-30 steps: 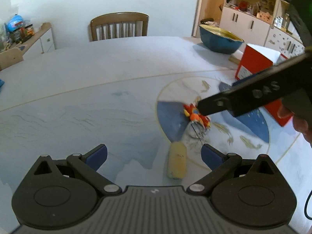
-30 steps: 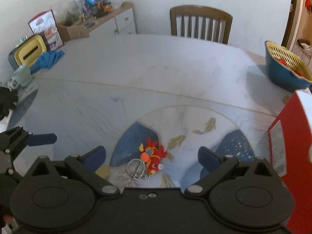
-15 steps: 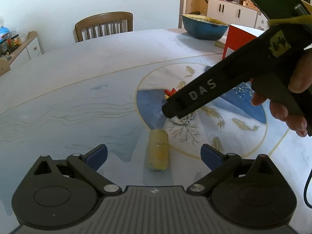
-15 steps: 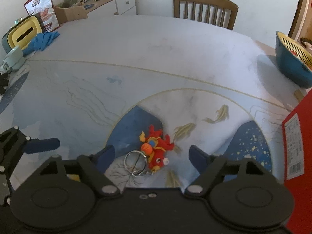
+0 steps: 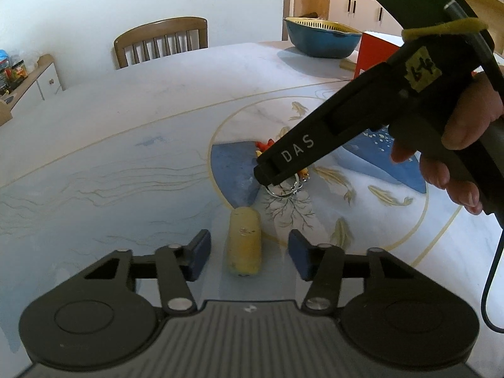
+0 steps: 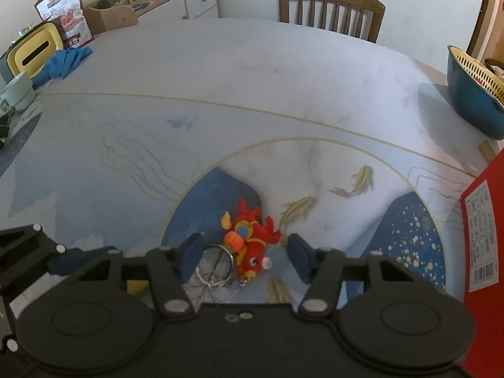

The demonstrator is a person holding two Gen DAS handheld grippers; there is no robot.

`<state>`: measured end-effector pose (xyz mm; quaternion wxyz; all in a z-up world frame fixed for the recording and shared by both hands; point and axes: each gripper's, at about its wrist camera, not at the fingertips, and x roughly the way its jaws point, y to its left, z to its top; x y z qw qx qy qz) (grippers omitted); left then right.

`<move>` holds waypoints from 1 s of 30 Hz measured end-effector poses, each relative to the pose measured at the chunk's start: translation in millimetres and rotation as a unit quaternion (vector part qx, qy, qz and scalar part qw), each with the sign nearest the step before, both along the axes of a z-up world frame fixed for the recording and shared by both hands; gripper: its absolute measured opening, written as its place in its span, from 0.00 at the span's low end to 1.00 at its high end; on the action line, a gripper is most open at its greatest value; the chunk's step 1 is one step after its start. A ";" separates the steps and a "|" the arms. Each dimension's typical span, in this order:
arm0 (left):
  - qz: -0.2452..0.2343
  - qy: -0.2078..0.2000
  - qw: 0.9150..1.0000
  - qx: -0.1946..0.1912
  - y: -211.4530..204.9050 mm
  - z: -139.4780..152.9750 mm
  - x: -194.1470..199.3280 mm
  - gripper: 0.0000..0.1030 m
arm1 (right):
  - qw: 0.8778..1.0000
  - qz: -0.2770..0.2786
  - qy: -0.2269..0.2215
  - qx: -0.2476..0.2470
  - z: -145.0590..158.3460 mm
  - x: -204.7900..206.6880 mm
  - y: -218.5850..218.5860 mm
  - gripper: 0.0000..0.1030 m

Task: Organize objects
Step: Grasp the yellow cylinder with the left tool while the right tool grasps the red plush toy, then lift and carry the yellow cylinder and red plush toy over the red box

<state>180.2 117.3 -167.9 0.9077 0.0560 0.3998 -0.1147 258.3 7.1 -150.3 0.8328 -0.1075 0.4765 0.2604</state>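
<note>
Your left gripper (image 5: 247, 252) was closing around the yellow roll (image 5: 244, 242), pads not touching. Your right gripper (image 6: 241, 253) was closing around the fish keychain (image 6: 250, 245), also apart. A red box (image 6: 485, 252) stood near.

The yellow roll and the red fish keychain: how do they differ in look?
The yellow roll is plain, pale and cylindrical; the red fish keychain is multicoloured, with fins and an eye. The keychain carries a metal ring; the roll has none. Both lie on the table, each between open tongs.

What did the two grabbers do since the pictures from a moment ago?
Both came down closer to the table and their jaws have just been closing. The left gripper now straddles the yellow roll; the right gripper straddles the red fish keychain. Neither pinches yet. Both things stayed put.
</note>
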 end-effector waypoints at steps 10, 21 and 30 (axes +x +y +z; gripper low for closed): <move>-0.001 0.000 1.000 -0.005 1.0 2.4 0.6 0.28 | 1.000 -0.007 -0.001 -0.004 1.6 0.5 -0.9 0.36; 0.006 0.007 1.000 -0.013 6.0 2.8 6.7 0.20 | 1.000 -0.017 0.001 0.013 11.5 -11.4 -22.5 0.36; 0.017 0.023 0.999 -0.018 7.6 6.0 7.9 0.20 | 0.999 -0.022 0.001 0.023 31.2 -24.8 -52.8 0.36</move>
